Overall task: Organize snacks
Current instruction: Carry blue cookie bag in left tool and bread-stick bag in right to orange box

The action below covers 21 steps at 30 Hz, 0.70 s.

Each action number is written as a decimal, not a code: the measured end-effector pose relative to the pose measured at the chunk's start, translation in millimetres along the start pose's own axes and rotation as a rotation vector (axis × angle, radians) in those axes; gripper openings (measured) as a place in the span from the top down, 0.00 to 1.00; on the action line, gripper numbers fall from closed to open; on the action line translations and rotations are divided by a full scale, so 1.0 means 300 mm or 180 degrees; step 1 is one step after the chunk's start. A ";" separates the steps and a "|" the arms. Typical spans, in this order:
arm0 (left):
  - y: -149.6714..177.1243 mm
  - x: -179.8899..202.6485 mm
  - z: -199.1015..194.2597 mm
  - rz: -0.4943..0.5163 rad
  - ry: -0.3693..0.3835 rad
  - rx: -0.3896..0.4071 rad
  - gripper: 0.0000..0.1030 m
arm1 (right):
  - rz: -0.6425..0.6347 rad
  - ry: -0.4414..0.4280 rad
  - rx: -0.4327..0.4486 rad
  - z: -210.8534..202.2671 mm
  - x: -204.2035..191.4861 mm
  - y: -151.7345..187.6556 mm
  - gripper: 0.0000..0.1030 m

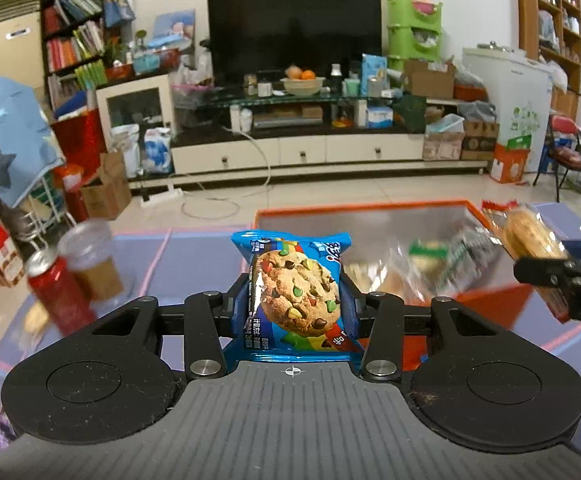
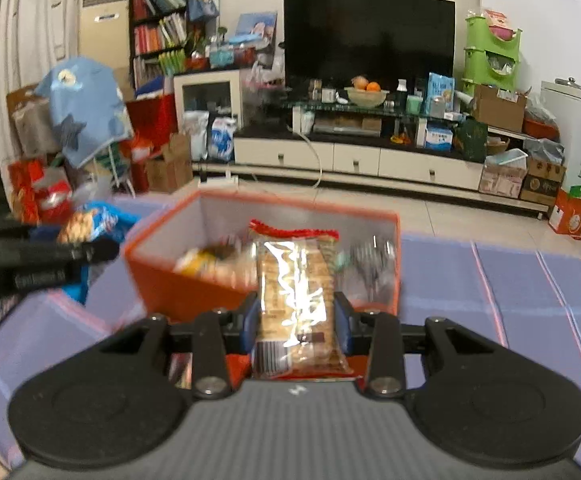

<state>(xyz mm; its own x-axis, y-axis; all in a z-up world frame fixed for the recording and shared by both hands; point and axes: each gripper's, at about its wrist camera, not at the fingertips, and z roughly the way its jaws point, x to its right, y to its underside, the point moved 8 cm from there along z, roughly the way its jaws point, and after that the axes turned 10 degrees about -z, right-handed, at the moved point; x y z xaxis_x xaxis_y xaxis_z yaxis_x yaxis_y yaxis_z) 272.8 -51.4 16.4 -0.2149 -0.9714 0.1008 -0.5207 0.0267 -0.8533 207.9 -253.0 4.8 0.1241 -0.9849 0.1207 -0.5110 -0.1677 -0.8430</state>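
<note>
Orange box [image 2: 178, 280] sat on the purple mat [image 2: 490, 300], already partly filled with snacks, blurred. Left gripper [image 1: 294, 300] clenched a blue cookie pack [image 1: 296, 296] just near of the box; right gripper [image 2: 296, 320] clamped a clear biscuit pack [image 2: 294, 300] likewise. Both still to drop. Red can [image 1: 56, 296] and cup [image 1: 90, 256] left outside, probably pending.

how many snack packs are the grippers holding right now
2: a blue cookie pack clamped in the left gripper, and a clear biscuit pack in the right gripper. Blurred packs lie in the orange box.
</note>
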 end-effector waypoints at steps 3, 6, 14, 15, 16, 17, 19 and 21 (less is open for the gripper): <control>-0.047 0.021 0.055 0.0068 -0.0042 0.0014 0.78 | -0.0036 0.0090 0.0021 0.068 0.034 -0.075 0.63; -0.051 0.038 0.083 0.0069 -0.0010 -0.0027 0.78 | -0.0022 0.0095 0.0015 0.102 0.048 -0.089 0.63; -0.037 0.059 0.107 0.0106 -0.0021 -0.0073 0.78 | 0.0036 0.0055 -0.0082 0.150 0.053 -0.062 0.64; -0.040 0.058 0.109 0.0114 -0.0021 -0.0081 0.78 | 0.0042 0.0055 -0.0082 0.149 0.052 -0.062 0.64; -0.044 0.058 0.113 0.0122 -0.0027 -0.0085 0.78 | 0.0034 0.0054 -0.0086 0.150 0.052 -0.063 0.63; -0.050 0.058 0.116 0.0130 -0.0035 -0.0081 0.78 | 0.0021 0.0056 -0.0094 0.152 0.051 -0.066 0.63; -0.056 0.059 0.122 0.0130 -0.0049 -0.0075 0.78 | -0.0001 0.0064 -0.0106 0.156 0.047 -0.073 0.63; -0.062 0.056 0.128 0.0116 -0.0053 -0.0075 0.78 | -0.0004 0.0073 -0.0125 0.164 0.051 -0.079 0.63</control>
<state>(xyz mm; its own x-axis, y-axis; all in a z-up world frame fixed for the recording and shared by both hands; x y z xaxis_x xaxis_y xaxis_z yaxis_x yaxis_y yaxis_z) 310.6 -77.3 14.5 -0.2204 -0.9735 0.0610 -0.5322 0.0676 -0.8439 263.9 -262.0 0.9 0.1055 -0.9853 0.1341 -0.5439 -0.1700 -0.8217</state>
